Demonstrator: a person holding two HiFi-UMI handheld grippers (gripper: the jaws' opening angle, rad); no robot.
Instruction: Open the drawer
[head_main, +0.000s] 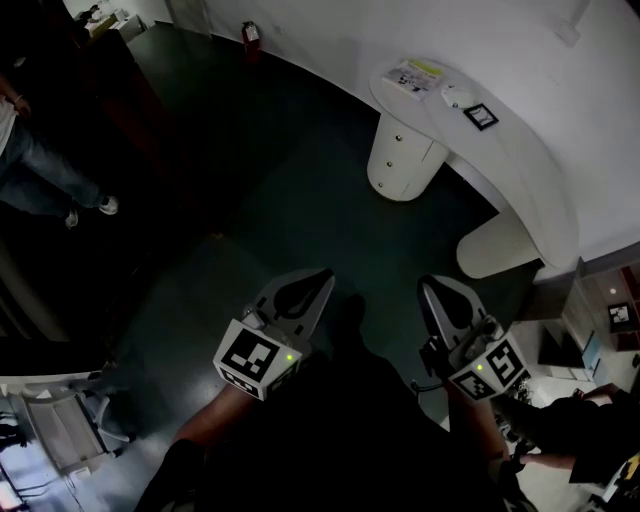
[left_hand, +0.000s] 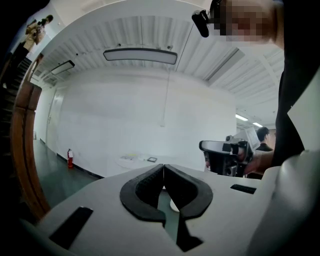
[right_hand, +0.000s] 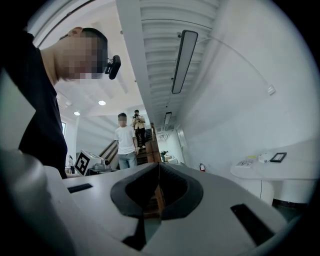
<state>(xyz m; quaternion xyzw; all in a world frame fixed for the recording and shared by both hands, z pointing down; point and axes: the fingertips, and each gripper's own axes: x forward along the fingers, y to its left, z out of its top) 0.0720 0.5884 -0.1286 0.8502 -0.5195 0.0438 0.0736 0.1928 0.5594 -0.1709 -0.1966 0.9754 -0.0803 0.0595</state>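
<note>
The drawer unit (head_main: 403, 155) is a white round pedestal with small knobs, standing under the left end of a curved white desk (head_main: 530, 175) at the upper right of the head view. My left gripper (head_main: 326, 274) and right gripper (head_main: 424, 284) are side by side over the dark floor, well short of the pedestal, both pointing toward it. Each is shut with nothing between its jaws. In the left gripper view the shut gripper (left_hand: 163, 167) faces the distant desk (left_hand: 136, 159). In the right gripper view the shut gripper (right_hand: 159, 165) has the desk (right_hand: 280, 167) off to its right.
A second white pedestal (head_main: 497, 245) supports the desk nearer me. Papers (head_main: 416, 75) and a marker tile (head_main: 481, 116) lie on the desk. A fire extinguisher (head_main: 250, 35) stands by the wall. A person (head_main: 40, 170) stands at far left; a stairway with people (right_hand: 131, 137) is behind.
</note>
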